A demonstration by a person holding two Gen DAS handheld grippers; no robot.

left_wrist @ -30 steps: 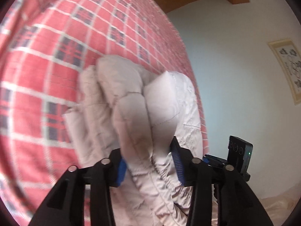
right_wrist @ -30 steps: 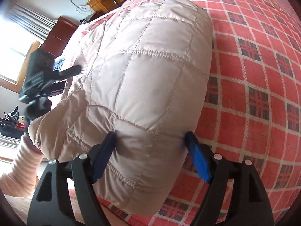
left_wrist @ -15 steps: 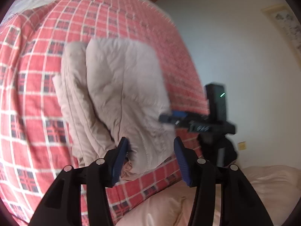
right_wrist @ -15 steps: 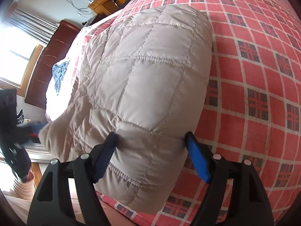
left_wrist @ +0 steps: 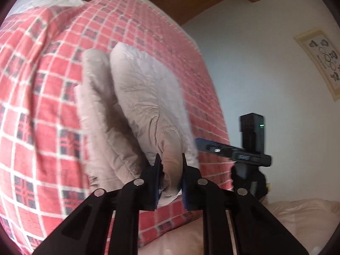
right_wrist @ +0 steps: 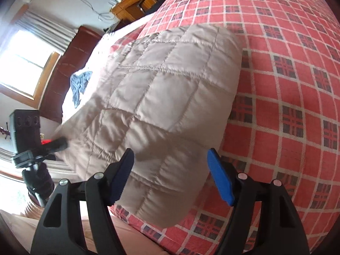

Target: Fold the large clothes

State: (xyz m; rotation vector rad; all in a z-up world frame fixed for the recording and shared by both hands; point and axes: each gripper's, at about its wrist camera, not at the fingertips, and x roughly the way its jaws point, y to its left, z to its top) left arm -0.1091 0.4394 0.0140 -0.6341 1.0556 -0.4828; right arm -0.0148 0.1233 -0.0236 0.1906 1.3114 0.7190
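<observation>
Between its narrow-set fingers, the left tool point(left_wrist: 170, 167) pinched a fold of the beige quilted jacket point(right_wrist: 170, 106). Spread wide, the right tool point(right_wrist: 171, 165) straddled the jacket's near edge, gripping nothing. That folded jacket lay on the red plaid bedspread point(right_wrist: 286, 85).

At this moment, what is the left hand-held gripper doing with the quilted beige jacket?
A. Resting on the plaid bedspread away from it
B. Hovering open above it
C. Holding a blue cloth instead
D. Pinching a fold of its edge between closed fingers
D: in the left wrist view the left hand-held gripper has its fingers closed on a bunched edge of the quilted beige jacket.
</observation>
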